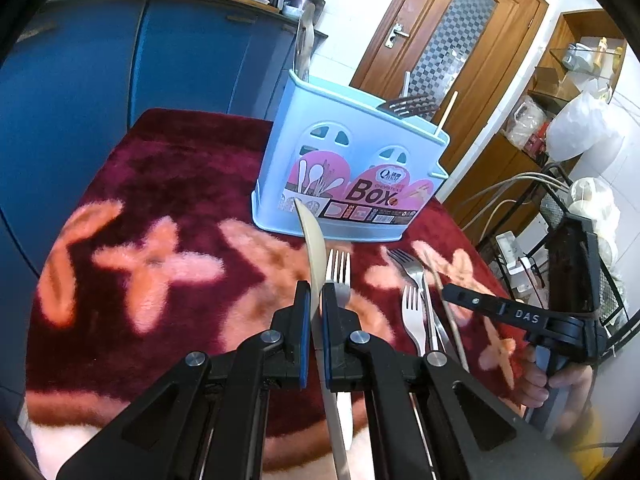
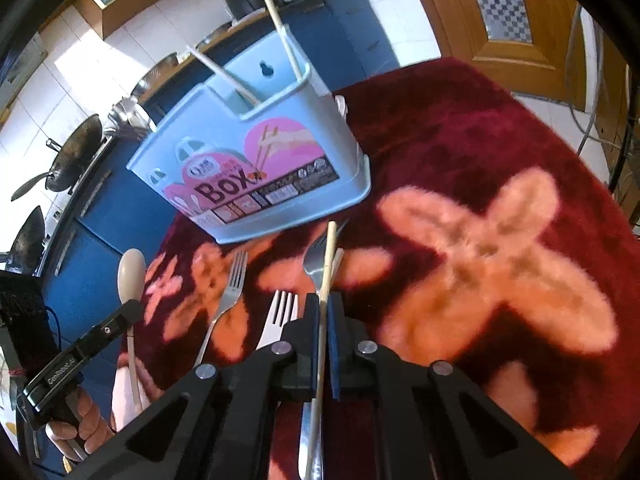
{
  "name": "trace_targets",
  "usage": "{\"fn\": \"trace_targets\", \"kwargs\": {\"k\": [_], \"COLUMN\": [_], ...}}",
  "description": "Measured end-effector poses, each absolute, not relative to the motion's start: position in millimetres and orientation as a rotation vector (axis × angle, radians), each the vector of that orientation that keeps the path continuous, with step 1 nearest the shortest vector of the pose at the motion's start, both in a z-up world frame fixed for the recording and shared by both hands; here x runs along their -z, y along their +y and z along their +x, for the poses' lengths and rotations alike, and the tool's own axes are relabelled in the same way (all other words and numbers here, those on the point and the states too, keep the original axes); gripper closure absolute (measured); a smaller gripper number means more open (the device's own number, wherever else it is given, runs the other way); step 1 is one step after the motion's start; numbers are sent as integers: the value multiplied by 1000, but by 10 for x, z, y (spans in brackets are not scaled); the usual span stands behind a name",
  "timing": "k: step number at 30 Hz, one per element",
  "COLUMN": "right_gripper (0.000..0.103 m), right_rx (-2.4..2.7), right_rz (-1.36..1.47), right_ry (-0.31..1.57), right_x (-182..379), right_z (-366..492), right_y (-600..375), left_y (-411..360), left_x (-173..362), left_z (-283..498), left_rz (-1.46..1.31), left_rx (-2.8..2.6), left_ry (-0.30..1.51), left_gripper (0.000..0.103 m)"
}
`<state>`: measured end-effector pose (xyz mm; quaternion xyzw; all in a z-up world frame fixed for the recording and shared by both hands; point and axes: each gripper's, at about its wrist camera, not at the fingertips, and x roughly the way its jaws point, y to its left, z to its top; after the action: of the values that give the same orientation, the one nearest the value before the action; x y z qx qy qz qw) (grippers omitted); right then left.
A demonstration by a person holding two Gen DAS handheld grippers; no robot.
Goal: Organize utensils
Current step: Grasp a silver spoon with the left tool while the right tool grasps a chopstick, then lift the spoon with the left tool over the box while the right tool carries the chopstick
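Note:
A light blue utensil box (image 1: 352,168) stands on the red patterned cloth (image 1: 168,184); it also shows in the right wrist view (image 2: 256,160). It holds two chopsticks (image 2: 280,28) and a dark spatula (image 1: 408,106). My left gripper (image 1: 316,300) is shut on a beige spoon (image 1: 312,240), held above the cloth before the box. My right gripper (image 2: 323,312) is shut on a wooden chopstick (image 2: 328,264) just above the forks. Three forks lie on the cloth: one steel (image 2: 232,284), one white (image 2: 280,316), one steel under the chopstick (image 2: 314,260).
Blue cabinets (image 1: 120,72) with pots and bowls on top stand behind the table. A wooden door (image 1: 452,40) and shelves with bags (image 1: 576,120) are on the right. The cloth's right edge drops off near cables and a wire rack (image 1: 560,216).

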<state>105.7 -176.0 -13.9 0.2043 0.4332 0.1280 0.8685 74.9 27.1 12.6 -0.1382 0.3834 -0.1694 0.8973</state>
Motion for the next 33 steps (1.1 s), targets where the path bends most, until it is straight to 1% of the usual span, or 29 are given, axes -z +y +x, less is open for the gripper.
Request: {"fn": "trace_targets", "kwargs": {"k": [6, 16, 20, 23, 27, 29, 33], "right_gripper": [98, 99, 99, 102, 102, 102, 101], "right_rx": [-271, -297, -283, -280, -273, -271, -259], "right_rz": [394, 312, 273, 245, 218, 210, 224], "right_ry": [831, 531, 449, 414, 387, 377, 397], "right_x": [-83, -704, -911, -1048, -1210, -1259, -1255], "right_z": [936, 622, 588, 631, 742, 785, 862], "right_y": [-1760, -1610, -1566, -1538, -1518, -1521, -1570], "left_y": [295, 273, 241, 200, 148, 124, 103], "left_x": [-215, -600, -755, -882, -1088, -1216, -1364], "left_z": [703, 636, 702, 777, 889, 960, 1076], "left_rz": [-291, -242, -229, -213, -193, -174, -161], "left_rx": [347, 327, 326, 316, 306, 292, 278], "left_ry": [757, 607, 571, 536, 474, 429, 399], "left_gripper": [100, 100, 100, 100, 100, 100, 100]}}
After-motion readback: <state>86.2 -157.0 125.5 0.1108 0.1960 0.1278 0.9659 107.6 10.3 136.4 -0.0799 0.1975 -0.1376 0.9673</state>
